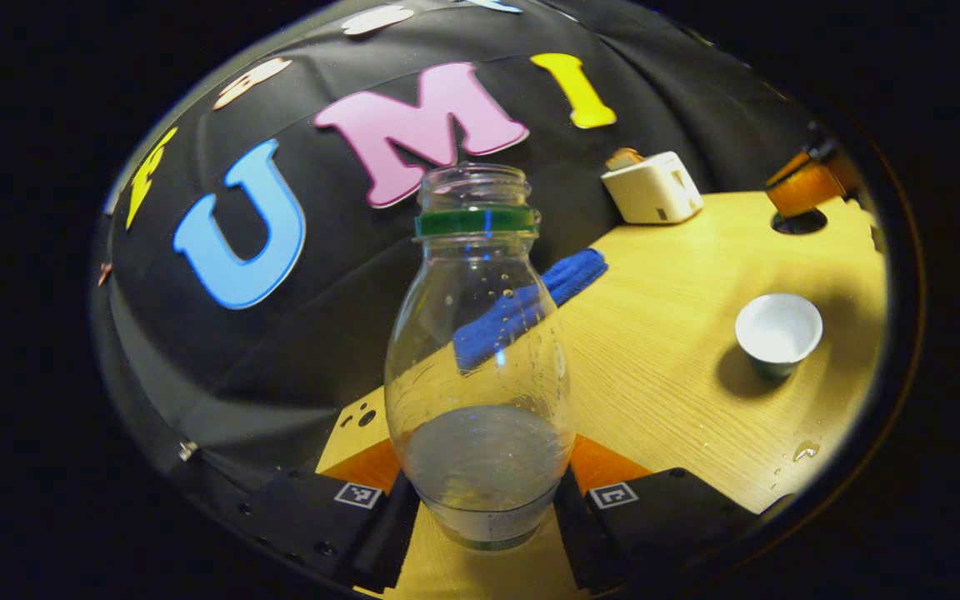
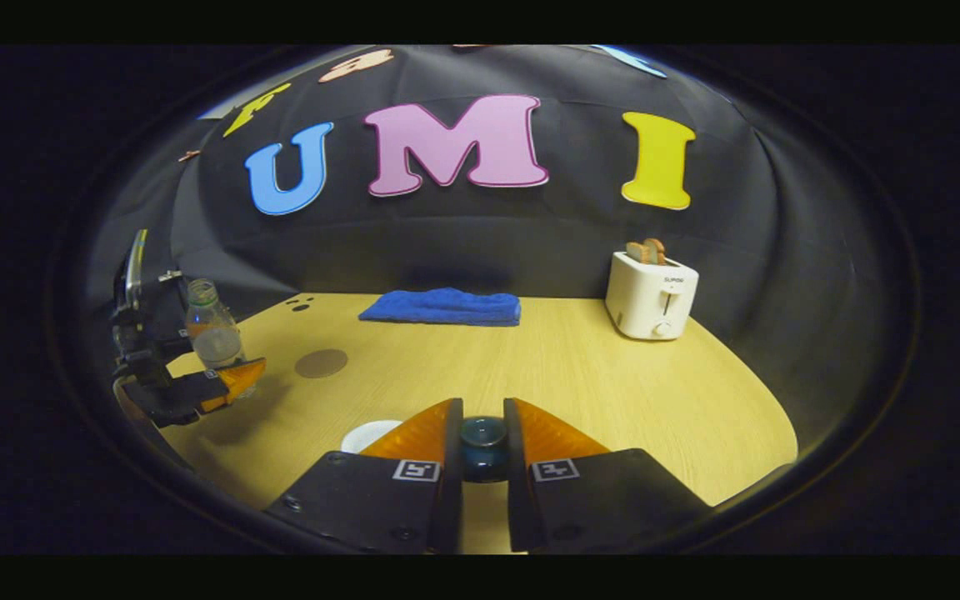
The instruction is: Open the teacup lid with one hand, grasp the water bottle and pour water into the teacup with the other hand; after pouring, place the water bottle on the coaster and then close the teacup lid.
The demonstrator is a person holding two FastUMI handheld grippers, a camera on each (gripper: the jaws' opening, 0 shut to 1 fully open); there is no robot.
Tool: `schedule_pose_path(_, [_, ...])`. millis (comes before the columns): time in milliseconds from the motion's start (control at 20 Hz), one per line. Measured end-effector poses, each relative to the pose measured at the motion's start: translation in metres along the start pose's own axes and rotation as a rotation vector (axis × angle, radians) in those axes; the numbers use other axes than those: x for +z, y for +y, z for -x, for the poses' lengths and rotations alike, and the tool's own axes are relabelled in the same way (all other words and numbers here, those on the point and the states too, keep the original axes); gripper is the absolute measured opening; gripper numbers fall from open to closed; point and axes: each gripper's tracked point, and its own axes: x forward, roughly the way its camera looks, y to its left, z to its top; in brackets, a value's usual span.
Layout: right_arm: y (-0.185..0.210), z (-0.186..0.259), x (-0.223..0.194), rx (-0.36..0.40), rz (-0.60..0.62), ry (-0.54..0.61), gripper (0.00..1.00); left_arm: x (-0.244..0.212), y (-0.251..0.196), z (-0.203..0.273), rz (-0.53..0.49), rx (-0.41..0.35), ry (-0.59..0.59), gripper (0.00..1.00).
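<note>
Your left gripper [image 1: 484,500] clamped the uncapped, part-filled water bottle [image 1: 480,358] upright above the table [image 1: 663,392], while your right gripper [image 2: 483,446] pinched the lid [image 2: 483,450] near the open teacup [image 1: 778,332].

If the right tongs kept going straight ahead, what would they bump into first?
Probably the blue towel, folded at the far side of the table, though depth is hard to judge. The right tongs hold the teacup lid and point over bare tabletop toward it. The toaster stands off to the right.

Left gripper [image 1: 480,508] and right gripper [image 2: 483,454], both clamped.
</note>
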Motion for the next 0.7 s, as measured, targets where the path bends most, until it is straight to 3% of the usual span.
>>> schedule_pose_path(100, [-0.012,0.002,-0.003,-0.012,-0.019,0.004,0.2,0.01,-0.02,0.0,-0.1,-0.027,-0.009,0.75])
schedule_pose_path(200, [-0.023,0.006,-0.006,-0.026,-0.029,0.003,0.3,0.016,-0.04,-0.002,-0.204,-0.054,-0.023,0.75])
schedule_pose_path(350, [-0.04,0.009,-0.013,-0.047,-0.03,0.005,0.31,0.02,-0.061,-0.005,-0.335,-0.083,-0.043,0.75])
schedule_pose_path(400, [-0.044,0.01,-0.016,-0.05,-0.039,0.008,0.19,0.02,-0.066,-0.009,-0.357,-0.095,-0.045,0.75])
schedule_pose_path(700, [-0.054,0.013,-0.023,-0.055,-0.056,0.008,0.2,0.007,-0.077,-0.022,-0.534,-0.135,-0.014,0.75])
